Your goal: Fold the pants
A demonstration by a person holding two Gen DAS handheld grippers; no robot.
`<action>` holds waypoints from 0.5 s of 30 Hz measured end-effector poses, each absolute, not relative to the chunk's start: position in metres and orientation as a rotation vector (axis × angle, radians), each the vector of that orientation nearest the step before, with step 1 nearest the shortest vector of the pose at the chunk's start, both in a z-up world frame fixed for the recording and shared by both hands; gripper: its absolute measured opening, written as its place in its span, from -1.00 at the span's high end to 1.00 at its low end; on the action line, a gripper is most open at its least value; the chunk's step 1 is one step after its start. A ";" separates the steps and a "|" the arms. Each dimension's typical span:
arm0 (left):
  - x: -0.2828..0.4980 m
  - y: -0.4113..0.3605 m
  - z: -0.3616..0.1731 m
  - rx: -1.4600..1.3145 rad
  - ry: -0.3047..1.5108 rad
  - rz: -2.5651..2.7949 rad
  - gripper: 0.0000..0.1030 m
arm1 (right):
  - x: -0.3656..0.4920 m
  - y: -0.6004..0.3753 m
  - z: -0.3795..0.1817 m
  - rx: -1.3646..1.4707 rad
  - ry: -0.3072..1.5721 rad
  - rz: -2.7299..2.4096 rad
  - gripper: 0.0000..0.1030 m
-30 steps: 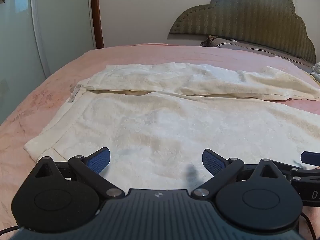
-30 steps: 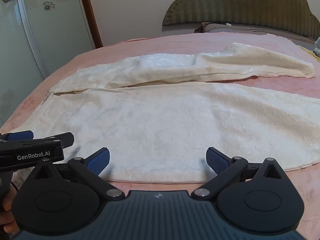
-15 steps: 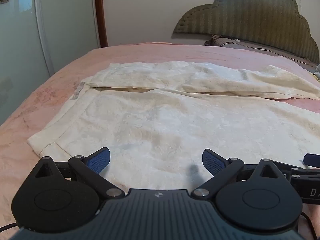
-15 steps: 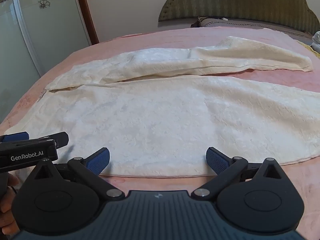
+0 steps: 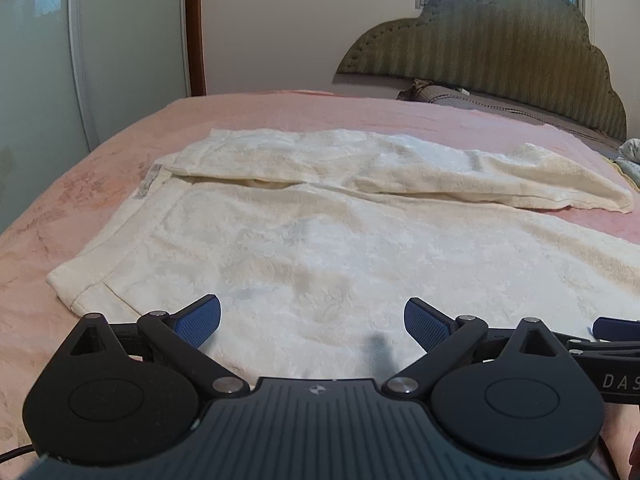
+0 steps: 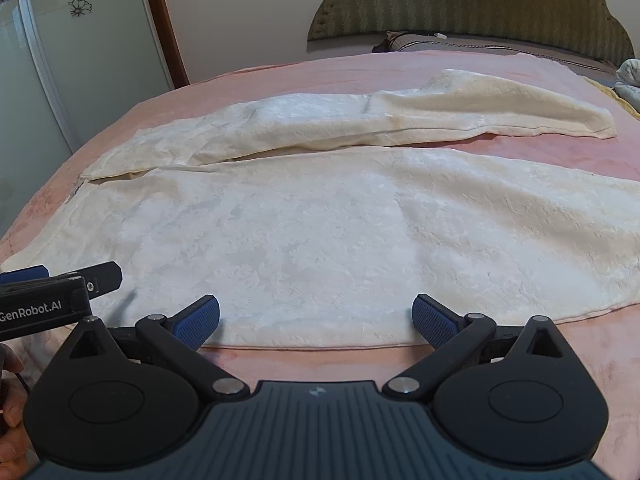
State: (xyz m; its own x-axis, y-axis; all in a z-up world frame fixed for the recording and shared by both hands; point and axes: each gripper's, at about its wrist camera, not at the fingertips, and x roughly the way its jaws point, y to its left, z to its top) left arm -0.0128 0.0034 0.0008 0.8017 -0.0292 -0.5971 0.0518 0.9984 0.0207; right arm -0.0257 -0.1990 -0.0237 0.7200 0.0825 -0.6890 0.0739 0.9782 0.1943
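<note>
Cream textured pants (image 5: 320, 240) lie spread flat on a pink bed, waistband to the left, both legs running right; they also show in the right wrist view (image 6: 340, 224). The far leg (image 6: 400, 120) lies apart from the near leg. My left gripper (image 5: 312, 320) is open and empty, hovering over the near edge close to the waistband. My right gripper (image 6: 316, 320) is open and empty at the near leg's front edge. Each gripper shows at the edge of the other's view: the right one (image 5: 612, 326), the left one (image 6: 60, 280).
The pink bedspread (image 5: 100, 184) surrounds the pants. An olive padded headboard (image 5: 500, 48) and a dark pillow (image 6: 460, 42) stand at the back right. A glass door with flower decals (image 6: 48, 60) is at the left. Some bundled cloth (image 6: 628, 76) lies at the far right.
Both grippers have pulled back and risen slightly from the pants, so more pink bedspread shows at the near edge. Both stay open. The pants have not moved.
</note>
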 end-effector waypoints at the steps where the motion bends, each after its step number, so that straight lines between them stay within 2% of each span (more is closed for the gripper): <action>1: -0.014 0.002 0.002 0.041 0.627 -0.048 -0.93 | -0.026 -0.199 -0.024 0.214 0.770 0.001 -1.00; 15: -0.015 -0.002 0.003 0.101 0.644 -0.048 -0.95 | -0.022 -0.199 -0.025 0.205 0.793 -0.013 -1.00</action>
State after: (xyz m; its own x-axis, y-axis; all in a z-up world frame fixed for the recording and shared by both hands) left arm -0.0146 -0.0025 0.0032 0.7989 -0.0129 -0.6013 0.0755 0.9940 0.0791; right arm -0.0223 -0.1985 -0.0247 0.7024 0.0653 -0.7088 0.0884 0.9801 0.1779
